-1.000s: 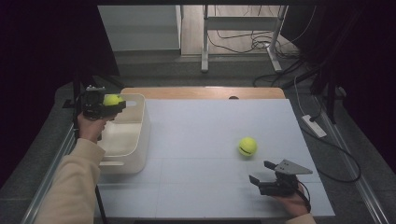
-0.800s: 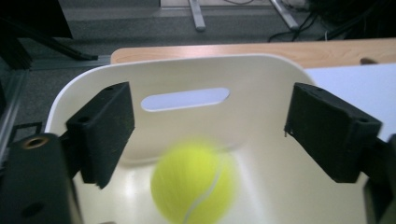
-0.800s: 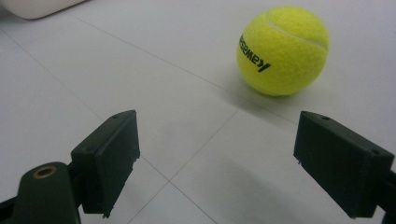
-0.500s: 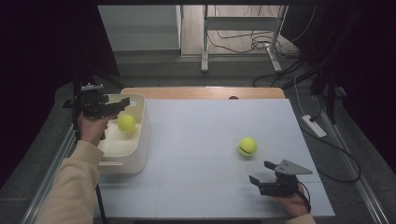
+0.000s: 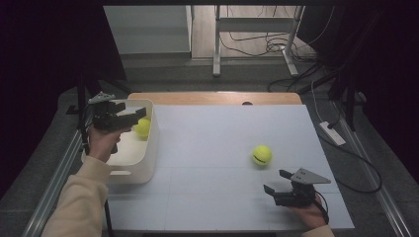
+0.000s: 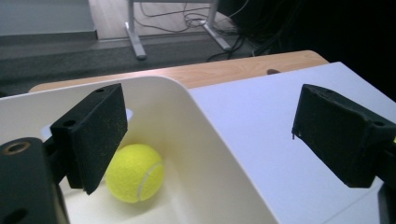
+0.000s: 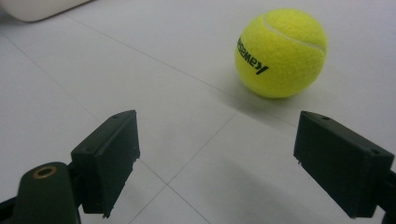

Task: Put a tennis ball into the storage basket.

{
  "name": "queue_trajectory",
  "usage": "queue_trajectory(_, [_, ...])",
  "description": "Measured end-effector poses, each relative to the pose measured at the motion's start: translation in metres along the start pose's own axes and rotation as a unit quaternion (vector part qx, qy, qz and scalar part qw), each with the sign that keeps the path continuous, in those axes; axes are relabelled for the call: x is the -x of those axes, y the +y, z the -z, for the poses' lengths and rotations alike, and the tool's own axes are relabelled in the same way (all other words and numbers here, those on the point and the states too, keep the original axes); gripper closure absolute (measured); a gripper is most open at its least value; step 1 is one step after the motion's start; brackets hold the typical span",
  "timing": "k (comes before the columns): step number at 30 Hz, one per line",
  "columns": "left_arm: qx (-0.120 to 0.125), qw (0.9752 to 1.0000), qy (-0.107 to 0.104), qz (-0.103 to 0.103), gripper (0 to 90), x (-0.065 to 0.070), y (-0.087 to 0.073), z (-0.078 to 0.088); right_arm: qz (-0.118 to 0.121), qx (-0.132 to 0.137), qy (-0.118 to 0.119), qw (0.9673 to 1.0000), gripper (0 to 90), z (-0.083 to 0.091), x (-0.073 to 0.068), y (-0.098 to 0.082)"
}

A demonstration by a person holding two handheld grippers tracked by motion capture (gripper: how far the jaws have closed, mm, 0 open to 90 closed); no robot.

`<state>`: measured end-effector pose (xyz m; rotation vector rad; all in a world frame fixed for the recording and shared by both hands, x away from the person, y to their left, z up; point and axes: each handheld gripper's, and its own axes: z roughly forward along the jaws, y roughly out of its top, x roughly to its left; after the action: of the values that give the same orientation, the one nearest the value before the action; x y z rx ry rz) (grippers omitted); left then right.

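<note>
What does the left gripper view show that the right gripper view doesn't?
Left gripper view alone: a tennis ball lying inside the white bin, the table's wooden edge and floor cables beyond. Right gripper view alone: a second tennis ball with black lettering, resting on the table. Both: open black fingers over the white tabletop.

Dim rm, wood floor (image 5: 205,29), cables (image 5: 257,44).
</note>
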<state>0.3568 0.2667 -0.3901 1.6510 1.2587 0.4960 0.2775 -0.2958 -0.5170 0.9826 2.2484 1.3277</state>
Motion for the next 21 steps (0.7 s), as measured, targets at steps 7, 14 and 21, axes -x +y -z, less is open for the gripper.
queue_trajectory(7, [0.009, 0.9995, -0.019, -0.024, 11.0, 0.013, -0.003, 0.004, -0.003, 0.007, 0.006, 1.0, 14.1, -0.002, 0.002, 0.003])
queue_trajectory(14, [0.008, 0.9983, -0.045, -0.036, 10.8, 0.025, -0.008, -0.002, -0.001, 0.006, 0.007, 1.0, 14.1, -0.006, 0.002, 0.005])
queue_trajectory(21, [0.014, 0.9964, -0.068, -0.047, 10.8, 0.037, -0.009, -0.002, -0.001, 0.008, 0.008, 0.9999, 14.1, -0.006, 0.0, 0.006])
